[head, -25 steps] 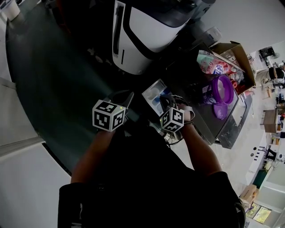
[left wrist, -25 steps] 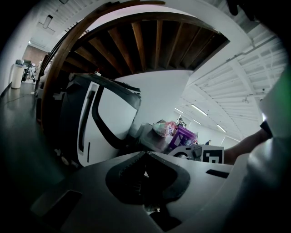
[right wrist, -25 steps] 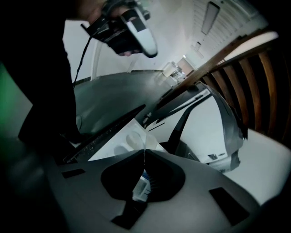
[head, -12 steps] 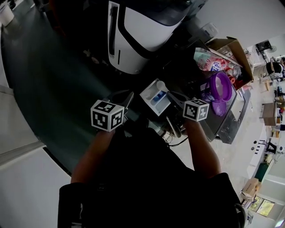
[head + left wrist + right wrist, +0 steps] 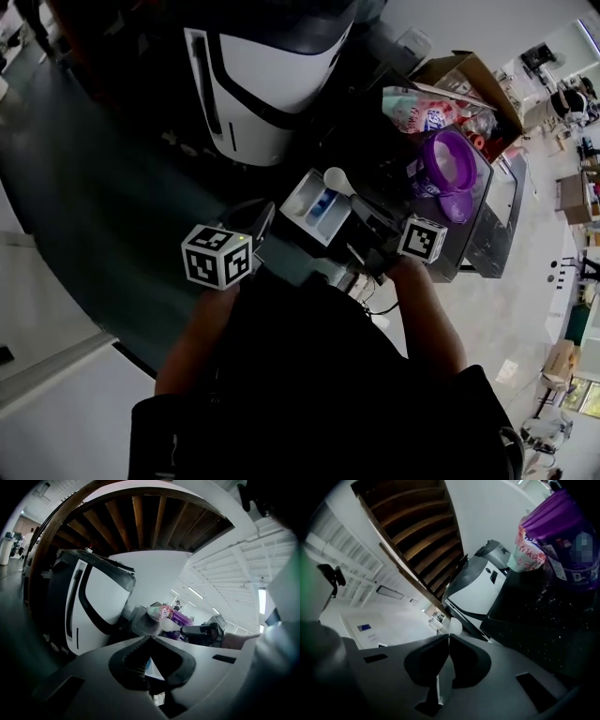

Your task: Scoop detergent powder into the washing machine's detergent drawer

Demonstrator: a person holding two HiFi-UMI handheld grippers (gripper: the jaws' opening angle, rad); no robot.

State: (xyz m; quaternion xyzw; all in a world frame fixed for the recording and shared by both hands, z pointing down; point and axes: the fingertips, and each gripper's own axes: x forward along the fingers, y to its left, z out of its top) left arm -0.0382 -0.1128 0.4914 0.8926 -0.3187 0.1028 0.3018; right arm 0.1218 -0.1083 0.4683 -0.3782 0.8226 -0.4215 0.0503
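The scoop point(image 5: 336, 178) is sitting at the far corner of the detergent drawer point(image 5: 314, 208), its round white bowl just above the drawer's rim. Whether it is carrying powder cannot be told. The right tongs point(image 5: 449, 638) are pinching the scoop's thin white handle, closed tight on it. A second ago the right tongs were reaching in over the middle of the drawer; since then they have been drawing back towards the person's right, and the bowl has been travelling with them to the drawer's edge. That is looking like the end of a tip into the compartment, with the scoop now leaving, probably for another load.

The drawer is standing pulled out below the white front of the washing machine point(image 5: 262, 84). The left tongs point(image 5: 150, 638) are waiting just beside the drawer's near left corner, their tips pressed together; the drawer's blue and white is showing behind them.

Further right, the purple tub point(image 5: 448, 164) is standing open on the dark counter point(image 5: 534, 616), with a pink detergent bag point(image 5: 412, 111) behind it.
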